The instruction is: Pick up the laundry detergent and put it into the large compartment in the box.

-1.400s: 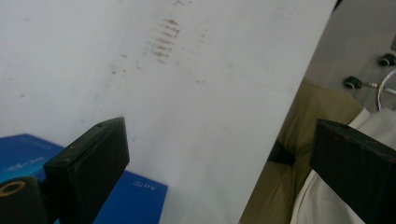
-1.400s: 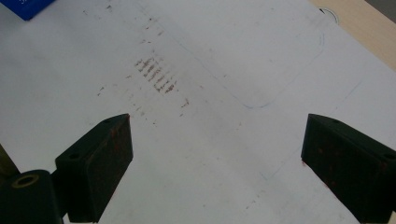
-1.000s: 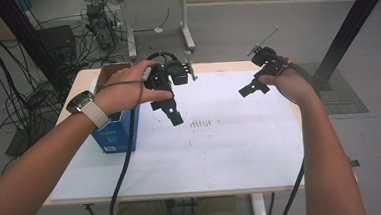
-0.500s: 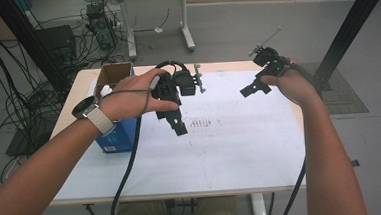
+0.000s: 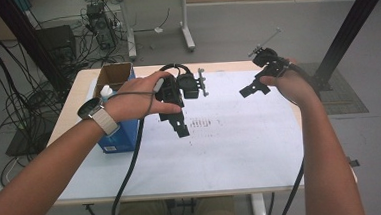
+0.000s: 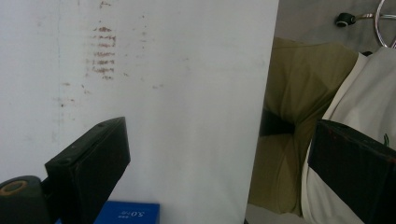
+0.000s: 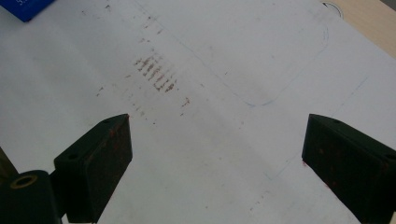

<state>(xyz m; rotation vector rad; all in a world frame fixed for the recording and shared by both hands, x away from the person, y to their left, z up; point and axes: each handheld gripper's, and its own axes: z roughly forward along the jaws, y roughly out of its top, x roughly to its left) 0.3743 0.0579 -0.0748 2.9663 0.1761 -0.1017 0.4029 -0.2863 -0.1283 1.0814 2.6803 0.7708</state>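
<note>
My left gripper [image 5: 176, 122] hangs over the middle of the white sheet [image 5: 231, 150], held from above by a hand with a watch on its wrist, jaws pointing down and toward the person. In the left gripper view it [image 6: 219, 135] is open with nothing between its jaws. My right gripper [image 5: 255, 83] is raised over the sheet's far right part. Its own view shows it [image 7: 217, 123] wide open and empty above a patch of brown smudges [image 7: 156, 74]. Those smudges [image 5: 202, 123] lie just right of the left gripper.
A blue box [image 5: 122, 136] stands at the table's left, with an open cardboard box [image 5: 116, 74] behind it. A faint drawn rounded outline [image 7: 280, 88] marks the sheet. The person's olive trousers [image 6: 299, 93] lie past the near table edge. Cables and a desk crowd the floor beyond.
The left hand has carried its gripper a little to the right and toward the person. The right gripper has stayed nearly still. Both remain open.
</note>
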